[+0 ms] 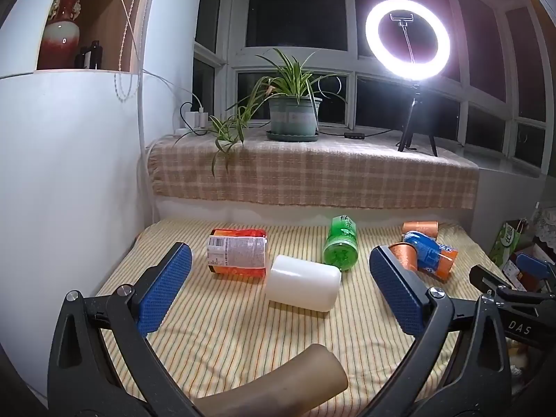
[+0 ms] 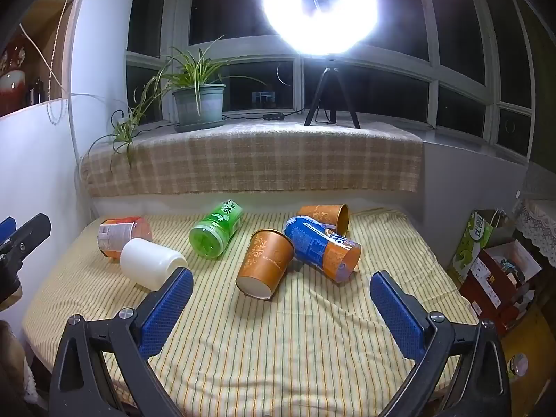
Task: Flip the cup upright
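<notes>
A white cup (image 1: pixel 303 282) lies on its side on the striped cloth, just ahead of my open, empty left gripper (image 1: pixel 279 260); it also shows in the right wrist view (image 2: pixel 151 263). An orange paper cup (image 2: pixel 266 263) lies tipped with its base toward me, ahead of my open, empty right gripper (image 2: pixel 281 286). A second orange paper cup (image 2: pixel 325 218) lies on its side behind it. In the left wrist view the near orange cup (image 1: pixel 403 255) is partly hidden by my right finger, and the far orange cup (image 1: pixel 420 227) lies at the back.
A green bottle (image 2: pixel 216 232), a blue-orange can (image 2: pixel 321 247) and an orange-labelled jar (image 2: pixel 121 234) lie on the cloth. A plaid-covered sill (image 2: pixel 243 160) with a potted plant (image 2: pixel 199 102) and ring light tripod (image 2: pixel 330 99) stands behind. Boxes (image 2: pixel 493 271) sit at the right.
</notes>
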A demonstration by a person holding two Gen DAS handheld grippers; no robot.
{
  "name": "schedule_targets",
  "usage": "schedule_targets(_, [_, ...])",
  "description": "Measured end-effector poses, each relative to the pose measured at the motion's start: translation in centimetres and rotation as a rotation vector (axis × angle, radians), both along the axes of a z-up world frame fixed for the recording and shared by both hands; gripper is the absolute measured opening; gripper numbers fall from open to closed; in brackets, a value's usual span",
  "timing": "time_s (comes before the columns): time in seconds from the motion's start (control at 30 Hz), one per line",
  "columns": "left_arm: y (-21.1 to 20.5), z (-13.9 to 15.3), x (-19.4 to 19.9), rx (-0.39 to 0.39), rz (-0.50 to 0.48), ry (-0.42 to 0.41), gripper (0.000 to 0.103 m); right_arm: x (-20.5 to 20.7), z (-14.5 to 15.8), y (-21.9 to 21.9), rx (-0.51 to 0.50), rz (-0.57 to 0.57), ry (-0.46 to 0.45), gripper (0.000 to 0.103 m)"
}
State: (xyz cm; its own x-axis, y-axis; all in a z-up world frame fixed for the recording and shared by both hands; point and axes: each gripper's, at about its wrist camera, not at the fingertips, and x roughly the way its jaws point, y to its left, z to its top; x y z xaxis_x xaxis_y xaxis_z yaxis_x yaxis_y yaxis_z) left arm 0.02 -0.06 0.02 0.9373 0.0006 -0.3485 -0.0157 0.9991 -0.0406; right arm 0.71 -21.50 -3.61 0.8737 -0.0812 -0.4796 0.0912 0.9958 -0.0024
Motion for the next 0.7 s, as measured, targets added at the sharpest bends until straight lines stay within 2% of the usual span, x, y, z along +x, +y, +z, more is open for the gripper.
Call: schedule_targets(0.7, [-0.15, -0.62, 0.02, 0.013, 0.007, 0.000, 0.103, 0.05, 0.08, -0.51, 0.008, -0.004, 0.007, 0.103])
